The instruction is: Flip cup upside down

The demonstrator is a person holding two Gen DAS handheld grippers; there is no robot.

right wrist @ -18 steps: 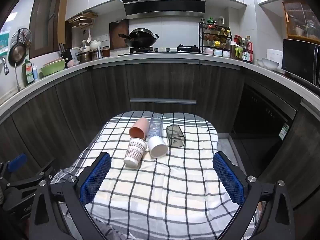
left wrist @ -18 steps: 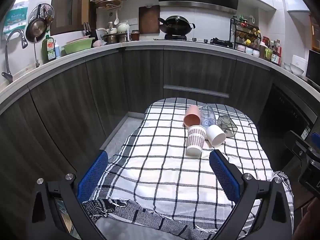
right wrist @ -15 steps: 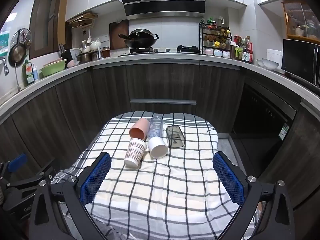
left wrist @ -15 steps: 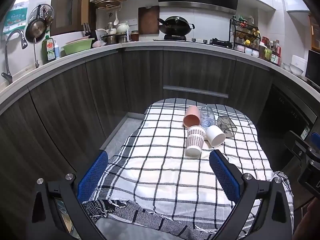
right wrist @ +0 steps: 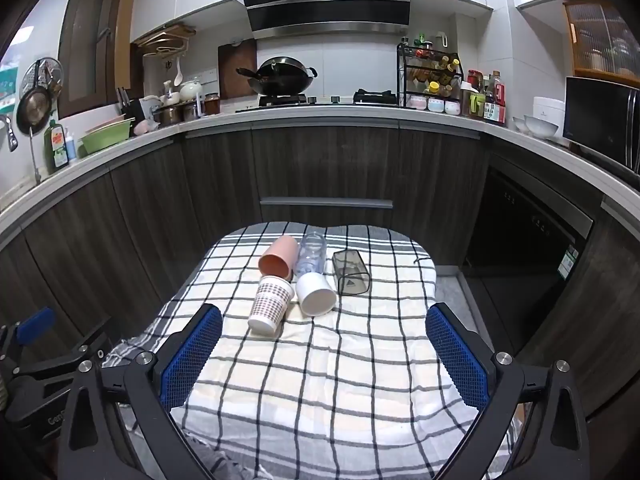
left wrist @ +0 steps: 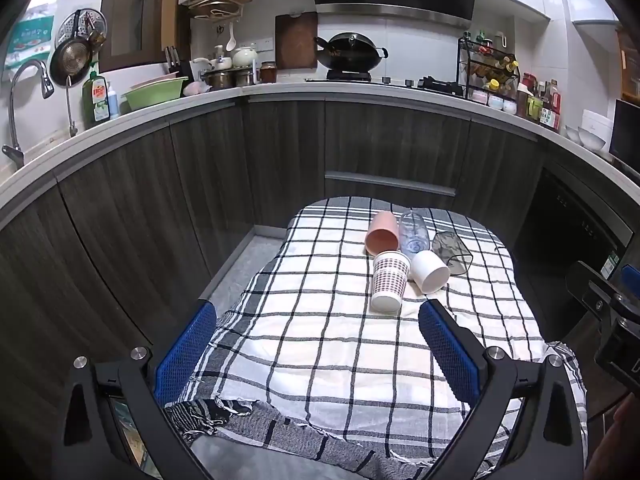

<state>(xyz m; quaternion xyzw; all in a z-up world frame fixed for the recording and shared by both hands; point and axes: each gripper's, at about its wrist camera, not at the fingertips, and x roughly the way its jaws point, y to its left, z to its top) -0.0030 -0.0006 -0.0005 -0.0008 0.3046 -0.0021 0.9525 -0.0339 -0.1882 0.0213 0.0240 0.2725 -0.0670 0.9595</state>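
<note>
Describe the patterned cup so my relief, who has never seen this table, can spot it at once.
Find the checked cloth on the table in front of the dark cabinets; five cups lie in a cluster at its far end. The patterned cup is the nearest one, lying on its side at the cluster's left front, beside the plain white cup. Only it has a grid of small dark red squares on white.

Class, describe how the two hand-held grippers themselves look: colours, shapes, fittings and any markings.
The left hand-held gripper and right hand-held gripper match: black angular frames, two long fingers faced with blue textured pads, and silver round bolts. White lettering, partly hidden, marks the left one's body in the right wrist view. No cables or sleeves show.
</note>
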